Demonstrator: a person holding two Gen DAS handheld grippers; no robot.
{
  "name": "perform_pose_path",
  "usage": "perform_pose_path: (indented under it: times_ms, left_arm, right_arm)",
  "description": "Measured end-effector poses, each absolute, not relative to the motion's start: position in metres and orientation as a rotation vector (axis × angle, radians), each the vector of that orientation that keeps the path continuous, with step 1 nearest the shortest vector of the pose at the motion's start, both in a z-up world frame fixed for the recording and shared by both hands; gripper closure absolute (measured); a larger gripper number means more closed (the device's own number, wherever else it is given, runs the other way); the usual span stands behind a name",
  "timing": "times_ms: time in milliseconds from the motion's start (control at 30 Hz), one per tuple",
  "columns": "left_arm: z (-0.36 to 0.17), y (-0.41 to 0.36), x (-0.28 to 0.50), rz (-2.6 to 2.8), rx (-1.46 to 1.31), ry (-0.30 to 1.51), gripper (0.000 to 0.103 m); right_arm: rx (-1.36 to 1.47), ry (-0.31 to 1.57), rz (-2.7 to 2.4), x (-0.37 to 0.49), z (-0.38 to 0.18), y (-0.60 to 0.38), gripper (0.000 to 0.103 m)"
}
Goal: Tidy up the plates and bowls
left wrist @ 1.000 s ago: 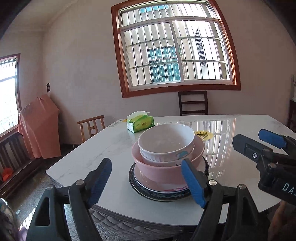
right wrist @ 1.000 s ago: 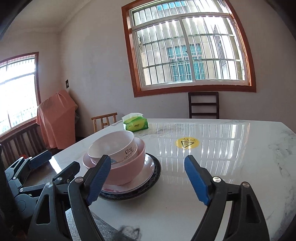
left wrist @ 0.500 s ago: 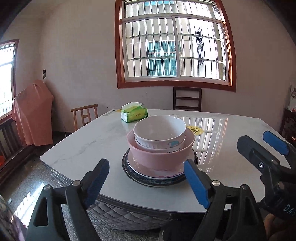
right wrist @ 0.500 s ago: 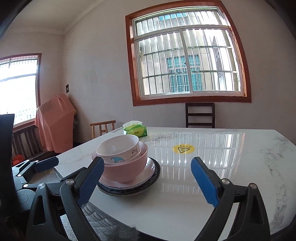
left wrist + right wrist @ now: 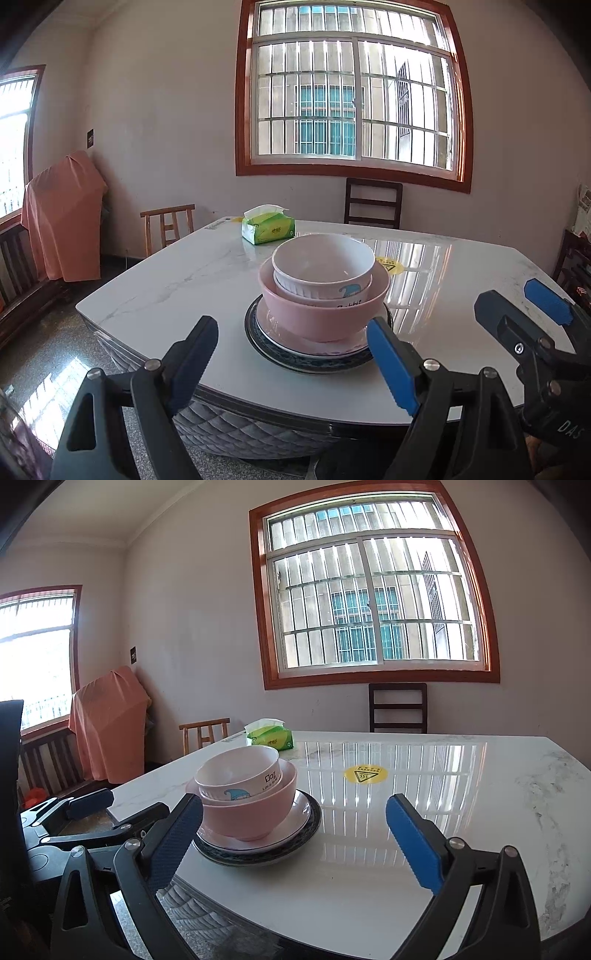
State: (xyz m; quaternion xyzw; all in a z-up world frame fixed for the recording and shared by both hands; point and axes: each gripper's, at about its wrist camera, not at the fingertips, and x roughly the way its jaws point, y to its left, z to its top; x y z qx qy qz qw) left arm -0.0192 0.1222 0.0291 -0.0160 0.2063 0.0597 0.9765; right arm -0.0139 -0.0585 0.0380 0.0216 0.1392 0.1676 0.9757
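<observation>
- A white bowl (image 5: 322, 266), ribbed low on its wall and carrying a small blue print and some dark lettering, is sitting nested inside a wider pink bowl (image 5: 322, 314).
- The pink bowl is resting on a pale pink plate (image 5: 314, 345), and that plate is lying on a larger plate with a dark blue patterned rim (image 5: 258, 341), so the four pieces are forming one upright stack.
- The stack is standing on the white marble tabletop (image 5: 166, 291), near the edge that is facing the grippers.
- The left gripper (image 5: 295, 360) is hovering just in front of the stack, over the tabletop's near edge, with its blue-padded fingers (image 5: 391, 365) spread wide and nothing between them; the stack is sitting just beyond its fingertips, roughly centred between them, without touching.
- The right gripper (image 5: 295, 840) is hanging to the right of the stack, its jaws opening and nothing between them; only bare tabletop is showing in the gap.
- From the right wrist view the stack is lying ahead and to the left, just beyond the left finger (image 5: 173, 842), which is overlapping the plates' near rim in the picture; whether it is touching them I cannot tell.
- A green tissue pack (image 5: 268, 229) is lying well beyond the stack, and a yellow round sticker (image 5: 365, 775) is showing ahead of the right gripper.
</observation>
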Motion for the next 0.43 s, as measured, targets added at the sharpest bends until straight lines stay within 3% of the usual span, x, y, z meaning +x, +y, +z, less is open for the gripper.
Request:
perform_pose_path:
  times_ms: [233, 433]
  left_arm:
    - [0.0244, 0.1257, -0.0167, 0.155, -0.06, 0.437, 0.001]
    - [0.0212, 0.126, -0.018, 0.157, -0.063, 0.421, 0.0]
  right_arm:
    - [0.05, 0.293, 0.336, -0.0131, 0.0365, -0.0605, 0.003]
    - [0.057, 0.307, 0.336, -0.0122, 0.0341, -0.0631, 0.003]
